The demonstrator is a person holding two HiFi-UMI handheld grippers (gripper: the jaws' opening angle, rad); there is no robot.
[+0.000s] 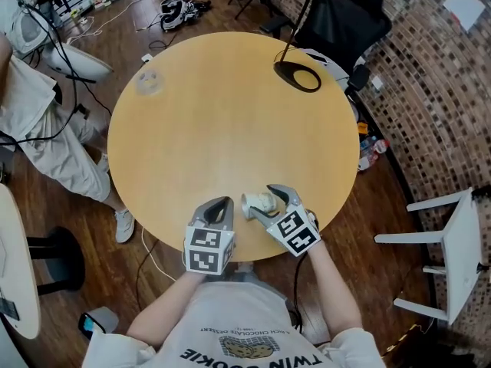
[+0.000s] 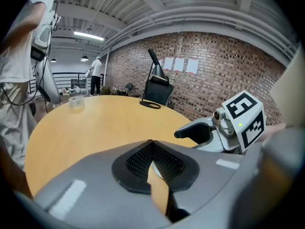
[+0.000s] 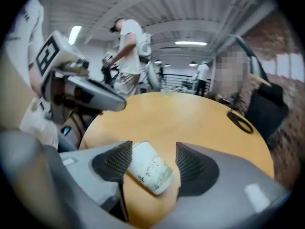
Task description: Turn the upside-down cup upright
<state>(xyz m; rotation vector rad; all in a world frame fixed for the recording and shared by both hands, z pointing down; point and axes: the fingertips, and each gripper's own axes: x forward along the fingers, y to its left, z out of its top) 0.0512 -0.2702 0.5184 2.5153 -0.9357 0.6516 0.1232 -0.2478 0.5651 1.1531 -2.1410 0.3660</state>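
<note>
A white paper cup with a green print lies tilted on its side near the front edge of the round wooden table. My right gripper is open around it. In the right gripper view the cup leans against the left pad, with a gap to the right pad. My left gripper rests just left of it, shut with nothing inside. Its dark pads meet at the tip in the left gripper view, where the right gripper's jaw shows on the right.
A clear plastic cup stands at the table's far left. A black lamp base ring sits at the far right, with a black chair behind it. A person stands left of the table. A white stool is on the right.
</note>
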